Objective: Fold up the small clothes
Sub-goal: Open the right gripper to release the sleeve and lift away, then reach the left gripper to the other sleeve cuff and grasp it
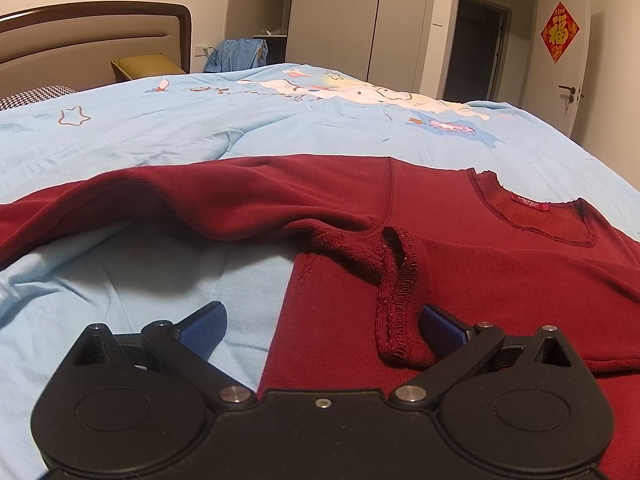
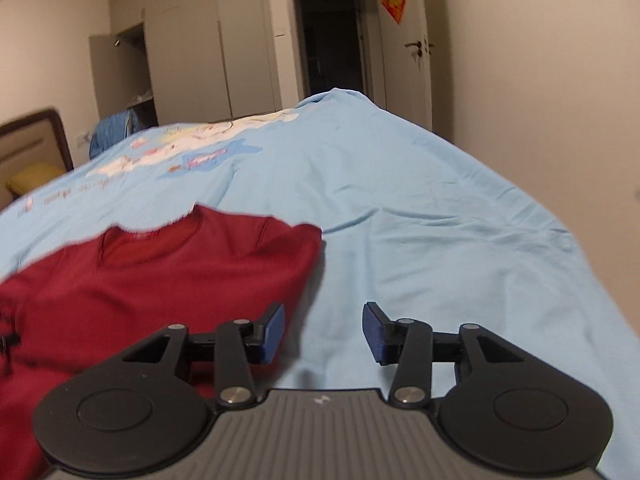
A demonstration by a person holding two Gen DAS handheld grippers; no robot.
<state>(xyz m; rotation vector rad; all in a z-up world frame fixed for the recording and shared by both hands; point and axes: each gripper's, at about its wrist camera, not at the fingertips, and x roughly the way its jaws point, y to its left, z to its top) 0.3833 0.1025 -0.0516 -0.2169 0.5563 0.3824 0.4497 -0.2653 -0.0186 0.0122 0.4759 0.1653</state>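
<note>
A dark red top [image 1: 460, 248] is spread on the light blue bedcover [image 1: 240, 128], neckline away from both cameras and the body running toward them. The far sleeve [image 1: 180, 188] is stretched out to the left across the cover. A second sleeve [image 1: 394, 292] is seen lying folded back over the body, its stitched cuff end close to the left gripper [image 1: 322, 322].

The left gripper is held with its jaws wide apart. One pad [image 1: 204, 322] sits over bare cover, the other [image 1: 440, 328] just beside the folded sleeve; nothing is gripped. The top's left edge runs between the two pads.

The right gripper [image 2: 324, 332] is also parted, about halfway, with nothing between the pads. In the right wrist view the top lies to its left, the garment's right edge passing under the left pad [image 2: 274, 332], while the other pad [image 2: 372, 332] is over bare cover.

The stretched sleeve is judged the likely next part to be brought in, and the left gripper is the nearer to it. Nothing is seen in the way on the cover. A headboard [image 1: 92, 36], a yellow cushion [image 1: 148, 66] and a wardrobe [image 1: 336, 12] stand well beyond.
</note>
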